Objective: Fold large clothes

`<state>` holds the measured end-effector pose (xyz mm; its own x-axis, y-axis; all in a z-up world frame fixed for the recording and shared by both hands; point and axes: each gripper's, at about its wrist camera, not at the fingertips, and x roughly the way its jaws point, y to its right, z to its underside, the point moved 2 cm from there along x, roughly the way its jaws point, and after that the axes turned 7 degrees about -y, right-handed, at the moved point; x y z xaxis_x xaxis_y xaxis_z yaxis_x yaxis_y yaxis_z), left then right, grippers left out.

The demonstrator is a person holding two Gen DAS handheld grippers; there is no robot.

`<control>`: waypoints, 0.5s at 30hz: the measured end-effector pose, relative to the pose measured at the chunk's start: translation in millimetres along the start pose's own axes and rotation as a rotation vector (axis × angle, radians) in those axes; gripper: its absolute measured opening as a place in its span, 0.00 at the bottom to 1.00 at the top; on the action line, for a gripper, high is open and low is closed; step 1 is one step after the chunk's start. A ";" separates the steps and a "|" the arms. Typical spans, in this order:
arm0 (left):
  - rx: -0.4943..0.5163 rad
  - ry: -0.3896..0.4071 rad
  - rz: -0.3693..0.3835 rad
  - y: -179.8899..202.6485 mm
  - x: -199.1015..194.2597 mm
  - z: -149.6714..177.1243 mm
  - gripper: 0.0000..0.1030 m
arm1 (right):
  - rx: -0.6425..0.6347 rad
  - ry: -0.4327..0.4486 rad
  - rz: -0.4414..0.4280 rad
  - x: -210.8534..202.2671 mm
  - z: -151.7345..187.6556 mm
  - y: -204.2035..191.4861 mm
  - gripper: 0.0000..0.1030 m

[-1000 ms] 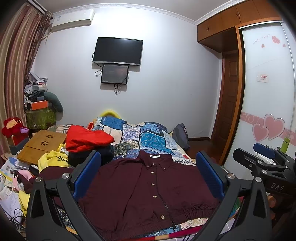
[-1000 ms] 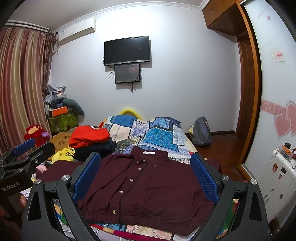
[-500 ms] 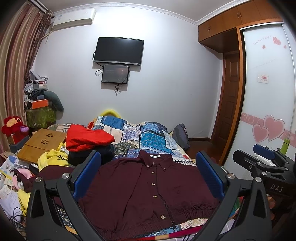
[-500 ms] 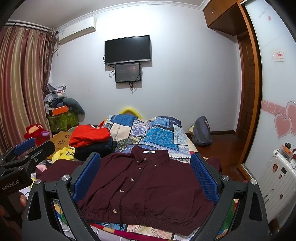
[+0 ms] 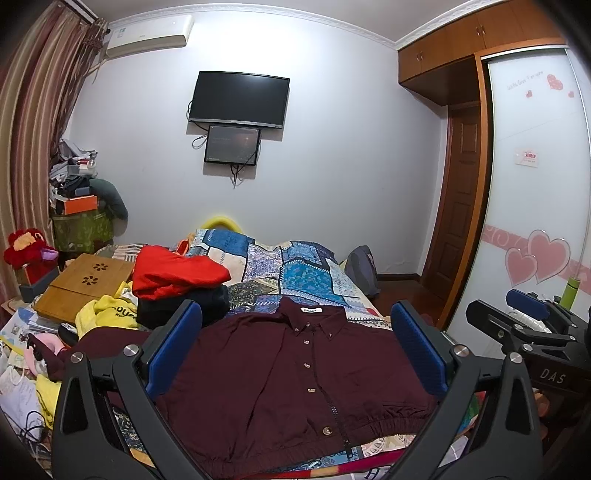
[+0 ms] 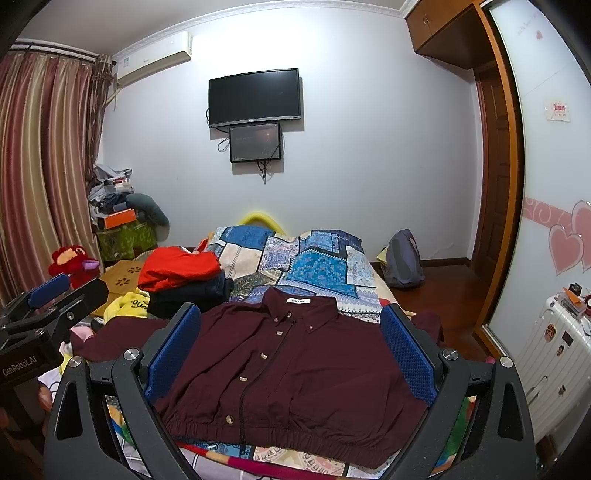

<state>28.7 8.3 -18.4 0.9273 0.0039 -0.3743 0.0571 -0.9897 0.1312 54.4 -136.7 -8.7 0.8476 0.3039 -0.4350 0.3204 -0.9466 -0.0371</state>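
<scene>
Pale lilac wall (image 5: 332, 166), white cornice on top. Black TV (image 5: 238, 99) mounted centre, smaller screen (image 5: 232, 145) just beneath (cables dangling). Air conditioner (image 5: 147, 35) high left, beside striped reddish curtains (image 6: 40, 177). Wooden door (image 5: 458, 206) right, overhead cabinets (image 5: 476, 40) above. White sliding wardrobe panel (image 5: 535, 184) with pink hearts. Dark wood floor (image 6: 436, 284). Patchwork bedspread (image 6: 314, 258).

Shirt (image 5: 295, 376) flat on bed (image 5: 295, 266), clothes pile (image 5: 177, 280) behind-left, backpack (image 5: 364, 269) right
</scene>
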 end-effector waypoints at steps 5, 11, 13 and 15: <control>-0.001 -0.002 0.000 -0.3 0.1 0.1 1.00 | -0.001 -0.001 0.000 -0.1 0.7 0.0 0.94; -0.002 -0.002 -0.001 -0.5 0.1 0.2 1.00 | 0.000 -0.003 0.000 0.4 2.8 0.1 0.94; -0.002 -0.003 0.001 -0.6 0.1 0.1 1.00 | 0.000 -0.004 -0.001 0.9 3.0 0.6 0.94; -0.003 -0.004 0.001 -1.0 0.8 -0.1 1.00 | -0.001 -0.006 0.000 1.2 5.6 0.3 0.94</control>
<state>29.4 9.3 -18.7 0.9257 0.0023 -0.3782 0.0572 -0.9893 0.1340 53.1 -137.2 -14.3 0.8448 0.3037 -0.4405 0.3211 -0.9463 -0.0367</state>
